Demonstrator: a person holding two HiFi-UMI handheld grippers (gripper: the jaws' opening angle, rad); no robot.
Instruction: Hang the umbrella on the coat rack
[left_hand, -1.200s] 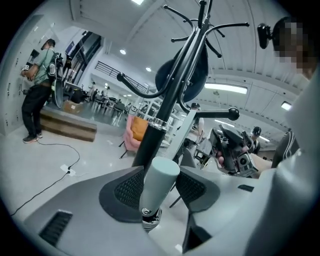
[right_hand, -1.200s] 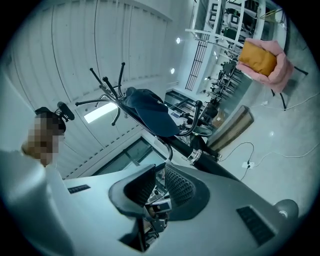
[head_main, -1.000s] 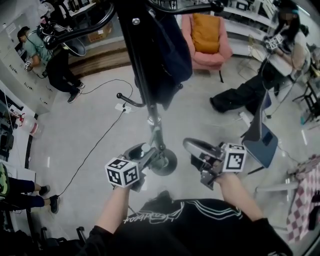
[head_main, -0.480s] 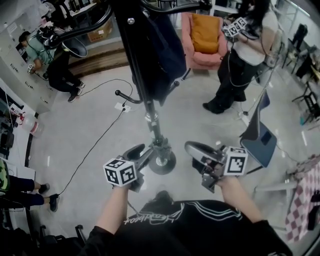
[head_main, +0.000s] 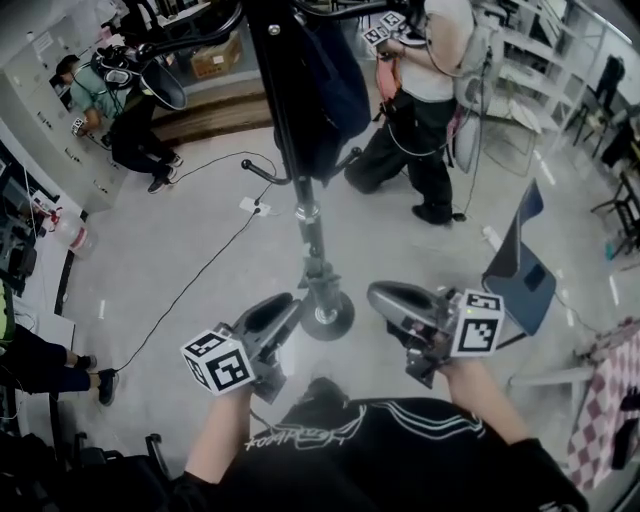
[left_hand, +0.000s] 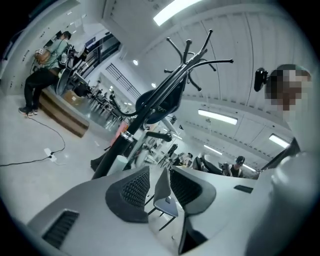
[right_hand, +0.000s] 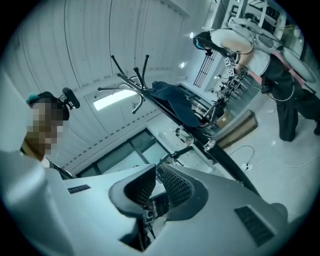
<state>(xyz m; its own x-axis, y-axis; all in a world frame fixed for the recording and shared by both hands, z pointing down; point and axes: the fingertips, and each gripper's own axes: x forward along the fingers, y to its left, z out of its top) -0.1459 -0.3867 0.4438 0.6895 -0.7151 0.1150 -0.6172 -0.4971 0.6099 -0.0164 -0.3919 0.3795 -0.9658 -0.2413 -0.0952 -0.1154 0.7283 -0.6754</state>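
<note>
A dark navy folded umbrella (head_main: 337, 88) hangs from the top of the black coat rack (head_main: 297, 170), whose round base (head_main: 330, 318) stands on the floor between my grippers. My left gripper (head_main: 280, 308) is just left of the base and clear of the pole. Its jaws are closing with nothing between them. Right of the base, my right gripper (head_main: 385, 296) has its pads a narrow gap apart and holds nothing. The left gripper view shows the umbrella (left_hand: 161, 101) on the tilted rack beyond my left gripper (left_hand: 159, 176). The right gripper view shows the umbrella (right_hand: 176, 107) beyond my right gripper (right_hand: 157, 179).
A person (head_main: 420, 110) with marker cubes stands behind the rack. A blue chair (head_main: 520, 262) stands to the right. A black cable (head_main: 195, 275) runs over the floor to a power strip (head_main: 251, 207). Another person (head_main: 120, 115) crouches at the far left by cabinets.
My left gripper has drawn back from the rack's pole toward the lower left, and its jaws have narrowed. The person at the back walked from the right to behind the rack.
</note>
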